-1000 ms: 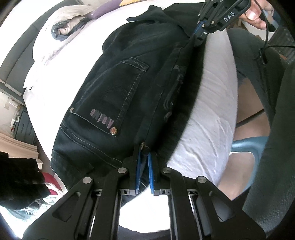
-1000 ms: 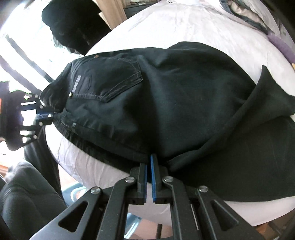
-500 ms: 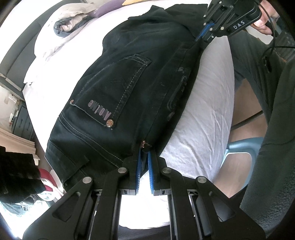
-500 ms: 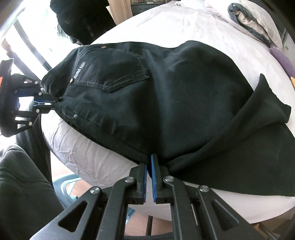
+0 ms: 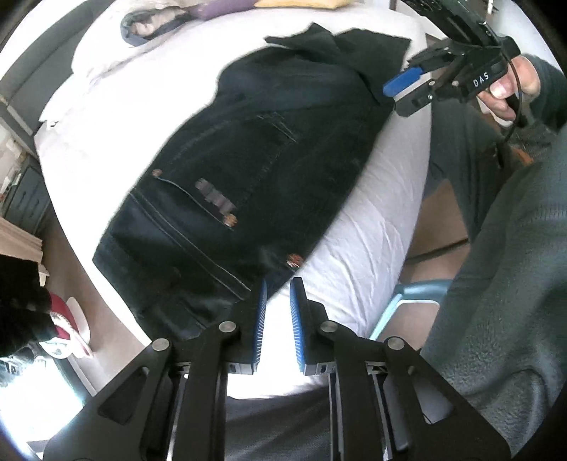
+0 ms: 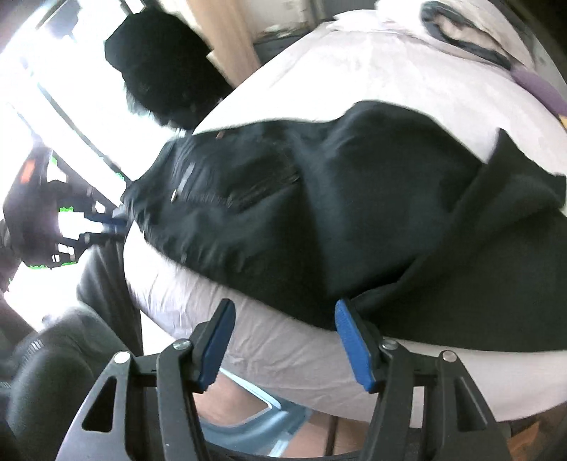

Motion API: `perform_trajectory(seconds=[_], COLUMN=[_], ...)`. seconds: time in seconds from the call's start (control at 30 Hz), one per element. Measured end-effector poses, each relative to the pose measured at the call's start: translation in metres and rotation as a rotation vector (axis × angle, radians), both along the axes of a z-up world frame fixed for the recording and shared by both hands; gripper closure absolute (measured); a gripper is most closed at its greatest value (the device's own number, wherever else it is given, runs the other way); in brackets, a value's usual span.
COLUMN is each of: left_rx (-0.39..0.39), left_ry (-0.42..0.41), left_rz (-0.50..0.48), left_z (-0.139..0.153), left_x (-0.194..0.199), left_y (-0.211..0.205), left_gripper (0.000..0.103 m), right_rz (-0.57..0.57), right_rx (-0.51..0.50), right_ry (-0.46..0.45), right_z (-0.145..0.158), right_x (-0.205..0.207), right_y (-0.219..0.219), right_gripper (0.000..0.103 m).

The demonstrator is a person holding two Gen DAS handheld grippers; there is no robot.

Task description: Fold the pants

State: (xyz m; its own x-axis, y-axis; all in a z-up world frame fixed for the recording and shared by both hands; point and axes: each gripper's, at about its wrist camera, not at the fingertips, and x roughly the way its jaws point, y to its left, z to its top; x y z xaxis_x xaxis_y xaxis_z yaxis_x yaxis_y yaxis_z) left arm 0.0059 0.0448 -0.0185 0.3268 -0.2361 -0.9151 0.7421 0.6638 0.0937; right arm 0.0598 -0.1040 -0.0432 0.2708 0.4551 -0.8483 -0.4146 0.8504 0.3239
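Pants (image 5: pixel 248 170) made of dark black denim lie folded on a white sheet (image 5: pixel 372 220) over a soft bed, and they fill the middle of both views. In the left wrist view the back pocket (image 5: pixel 212 191) with its small shiny studs sits near the middle, the waist end points to 7 o'clock, and the leg ends reach up to 1 o'clock. The left gripper (image 5: pixel 276 308) is at 6 o'clock in that view. Its jaws are opening, with only a small gap between the blue pads (image 5: pixel 260 312), and nothing is held; the edge of the pants lies just past the tips. The right gripper (image 6: pixel 283 340) is at 6 o'clock in its own view. Its jaws are opening too and stand wide apart. No cloth is between them, just white sheet, though the fold of the pants lies right at the tip of the right-side pad. From the left wrist view that same gripper shows at 2 o'clock, held by a hand (image 5: pixel 510 88). A grey and white bundle of cloth (image 5: pixel 149 25) lies far up the bed at 11 o'clock, near a purple cloth (image 5: pixel 219 7). No box or basket can be made out; the pictures are blurry.
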Motion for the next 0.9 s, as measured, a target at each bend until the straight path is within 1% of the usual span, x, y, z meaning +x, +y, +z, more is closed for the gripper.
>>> perform_trajectory(seconds=[0.03,0.07,0.13,0.17,0.23,0.3,0.33,0.37,0.4,0.43,0.47,0.5,0.53,0.6,0.63,0.67,0.7,0.73,0.77,0.8,0.83,0.9], left_rx=[-0.02,-0.052,-0.133,-0.167,-0.184,-0.203,-0.209,-0.211,-0.203,-0.175,-0.142,-0.141,-0.154,-0.21,-0.242,-0.272,-0.297,-0.307,-0.293,-0.262,-0.246,-0.245], left_ry=[-0.006,-0.018,-0.035,-0.048,-0.076,-0.07,-0.056,-0.021,0.036,0.085,0.112,0.105,0.097,0.093,0.073,0.061,0.068,0.091,0.122,0.155,0.164,0.151], left_rz=[0.011,0.03,0.06,0.069,0.089,0.099,0.112,0.13,0.151,0.176,0.195,0.203,0.207,0.213,0.225,0.242,0.263,0.286,0.308,0.325,0.333,0.333], left_z=[0.006,0.013,0.027,0.032,0.033,0.024,0.016,0.005,-0.011,-0.028,-0.042,-0.046,-0.042,-0.028,-0.02,-0.014,-0.013,-0.018,-0.026,-0.039,-0.045,-0.043], left_x=[0.003,0.006,0.018,0.024,0.034,0.047,0.052,0.06,0.068,0.075,0.077,0.077,0.075,0.073,0.074,0.076,0.081,0.087,0.093,0.098,0.1,0.099], left_y=[0.0,-0.002,-0.011,-0.022,-0.043,-0.068,-0.078,-0.086,-0.094,-0.099,-0.102,-0.102,-0.102,-0.1,-0.096,-0.094,-0.093,-0.092,-0.094,-0.096,-0.097,-0.098], left_gripper=[0.09,0.09,0.09,0.09,0.09,0.09,0.09,0.09,0.09,0.09,0.09,0.09,0.09,0.09,0.09,0.09,0.09,0.09,0.09,0.09,0.09,0.09], right_rz=[-0.029,-0.049,-0.098,-0.109,-0.118,-0.113,-0.115,-0.117,-0.121,-0.126,-0.126,-0.125,-0.127,-0.144,-0.143,-0.143,-0.145,-0.15,-0.157,-0.157,-0.158,-0.137], right_rx=[0.026,0.048,0.112,0.128,0.138,0.117,0.09,0.057,0.002,-0.033,-0.037,-0.035,-0.013,0.048,0.081,0.088,0.078,0.048,0.013,-0.006,-0.002,0.001], right_ry=[-0.009,-0.018,-0.037,-0.04,-0.043,-0.03,-0.008,0.015,0.048,0.038,0.011,0.007,0.009,-0.006,-0.032,-0.045,-0.045,-0.017,0.022,0.054,0.03,0.027], right_z=[0.005,0.01,0.019,0.02,0.016,0.005,-0.007,-0.017,-0.033,-0.04,-0.037,-0.034,-0.027,-0.014,-0.006,-0.004,-0.007,-0.018,-0.03,-0.042,-0.041,-0.031], right_x=[0.003,0.005,0.013,0.015,0.021,0.024,0.025,0.026,0.028,0.026,0.022,0.021,0.02,0.017,0.015,0.015,0.017,0.02,0.023,0.024,0.022,0.023], right_y=[-0.006,-0.01,-0.019,-0.018,-0.013,-0.005,-0.001,0.001,0.004,0.005,0.006,0.006,0.005,-0.002,-0.005,-0.006,-0.007,-0.007,-0.007,-0.007,-0.008,-0.009], right_gripper=[0.047,0.053,0.058,0.059,0.06,0.06,0.06,0.062,0.066,0.068,0.068,0.068,0.068,0.068,0.068,0.066,0.064,0.06,0.061,0.061,0.06,0.06])
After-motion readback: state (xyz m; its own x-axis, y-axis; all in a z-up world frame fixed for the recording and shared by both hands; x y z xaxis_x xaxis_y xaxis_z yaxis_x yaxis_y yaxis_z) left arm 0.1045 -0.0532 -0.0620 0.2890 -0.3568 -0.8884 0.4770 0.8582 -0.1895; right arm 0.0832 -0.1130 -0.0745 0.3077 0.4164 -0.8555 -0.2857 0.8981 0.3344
